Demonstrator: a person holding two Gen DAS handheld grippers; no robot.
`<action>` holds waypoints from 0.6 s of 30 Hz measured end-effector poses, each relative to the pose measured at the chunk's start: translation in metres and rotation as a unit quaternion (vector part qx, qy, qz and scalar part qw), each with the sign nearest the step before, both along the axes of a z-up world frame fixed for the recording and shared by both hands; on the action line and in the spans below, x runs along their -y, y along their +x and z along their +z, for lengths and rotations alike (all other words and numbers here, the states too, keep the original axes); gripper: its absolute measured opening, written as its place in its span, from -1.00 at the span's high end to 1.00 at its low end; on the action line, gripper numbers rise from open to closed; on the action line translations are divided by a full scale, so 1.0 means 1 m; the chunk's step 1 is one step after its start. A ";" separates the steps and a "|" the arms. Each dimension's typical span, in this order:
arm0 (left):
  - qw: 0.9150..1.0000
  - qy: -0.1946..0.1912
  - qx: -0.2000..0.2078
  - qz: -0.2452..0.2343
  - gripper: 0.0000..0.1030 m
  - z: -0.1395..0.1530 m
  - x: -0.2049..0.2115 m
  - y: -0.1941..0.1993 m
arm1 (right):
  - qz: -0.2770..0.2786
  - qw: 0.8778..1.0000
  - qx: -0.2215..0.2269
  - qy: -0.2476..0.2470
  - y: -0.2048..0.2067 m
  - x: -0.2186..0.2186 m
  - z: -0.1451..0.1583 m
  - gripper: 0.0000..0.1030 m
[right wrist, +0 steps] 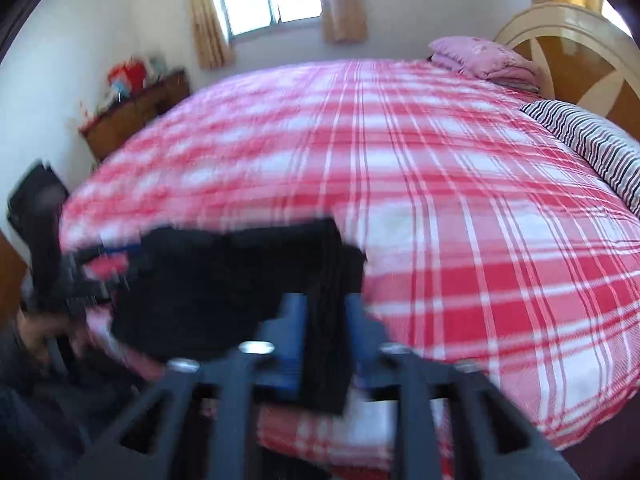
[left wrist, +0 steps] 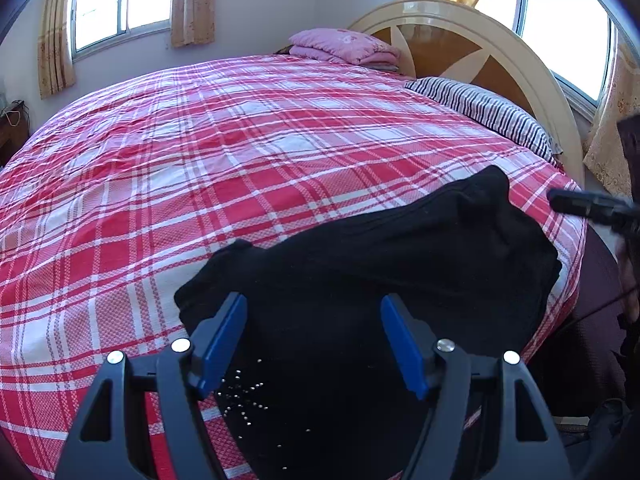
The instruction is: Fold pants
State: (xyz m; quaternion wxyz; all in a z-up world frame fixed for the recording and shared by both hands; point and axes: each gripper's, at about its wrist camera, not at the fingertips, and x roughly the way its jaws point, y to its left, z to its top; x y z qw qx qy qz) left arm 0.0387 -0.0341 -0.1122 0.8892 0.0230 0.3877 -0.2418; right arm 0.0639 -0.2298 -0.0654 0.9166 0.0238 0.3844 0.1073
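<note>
Black pants (left wrist: 380, 264) lie folded in a bundle near the front edge of the bed (left wrist: 200, 160), with small shiny studs on the near part. My left gripper (left wrist: 314, 340) is open just above the pants, its blue fingers (left wrist: 222, 340) spread apart with nothing between them. In the blurred right wrist view, my right gripper (right wrist: 326, 320) is shut on a fold of the black pants (right wrist: 224, 280). The right gripper also shows at the right edge of the left wrist view (left wrist: 588, 206). The left gripper shows at the far left of the right wrist view (right wrist: 92, 276).
The bed has a red and white plaid sheet (right wrist: 440, 200). A striped pillow (left wrist: 488, 114) and a folded pink blanket (left wrist: 344, 46) lie by the round headboard (left wrist: 460, 40). A wooden cabinet (right wrist: 132, 112) stands by the far wall under a window.
</note>
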 end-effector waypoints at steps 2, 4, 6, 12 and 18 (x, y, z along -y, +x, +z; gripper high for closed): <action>1.000 0.005 0.004 -0.002 -0.40 0.000 0.002 -0.002 | -0.005 1.000 -0.001 0.006 0.014 -0.003 -0.002 -0.39; 1.000 0.006 0.004 -0.003 -0.40 0.000 0.001 -0.002 | -0.017 1.000 -0.016 -0.002 0.030 -0.006 -0.013 -0.37; 1.000 0.002 0.002 0.001 -0.40 -0.002 -0.001 0.000 | -0.011 0.999 -0.042 0.013 0.041 -0.006 -0.027 0.07; 1.000 0.001 -0.004 0.004 -0.40 -0.006 -0.002 0.003 | -0.017 0.998 -0.048 0.028 0.034 0.008 -0.036 0.89; 1.000 0.008 0.001 0.005 -0.42 -0.005 0.001 0.001 | -0.012 0.999 -0.031 -0.003 0.025 0.005 -0.031 0.96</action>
